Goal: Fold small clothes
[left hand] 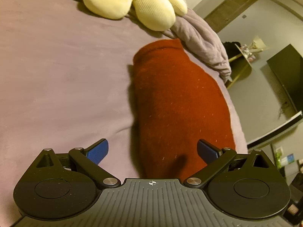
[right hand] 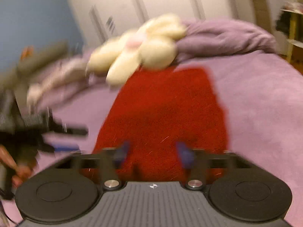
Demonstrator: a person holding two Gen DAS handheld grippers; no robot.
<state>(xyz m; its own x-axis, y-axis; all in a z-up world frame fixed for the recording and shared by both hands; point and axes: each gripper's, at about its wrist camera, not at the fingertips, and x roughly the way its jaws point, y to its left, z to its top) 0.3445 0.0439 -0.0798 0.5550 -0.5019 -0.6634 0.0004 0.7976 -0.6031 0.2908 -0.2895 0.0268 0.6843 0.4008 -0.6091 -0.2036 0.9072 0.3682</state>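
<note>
The red garment point(left hand: 178, 106) lies folded into a long narrow shape on the purple bed point(left hand: 56, 79), near its right edge. The left tongs point(left hand: 152, 150) are released, spread wide over the near end of the garment and grasping nothing. The right tongs point(right hand: 154, 153) are also released, above the same garment point(right hand: 166, 109); this view is blurred. A cream plush flower point(left hand: 136, 1) rests beyond the garment, beside a crumpled purple blanket point(left hand: 202, 37).
</note>
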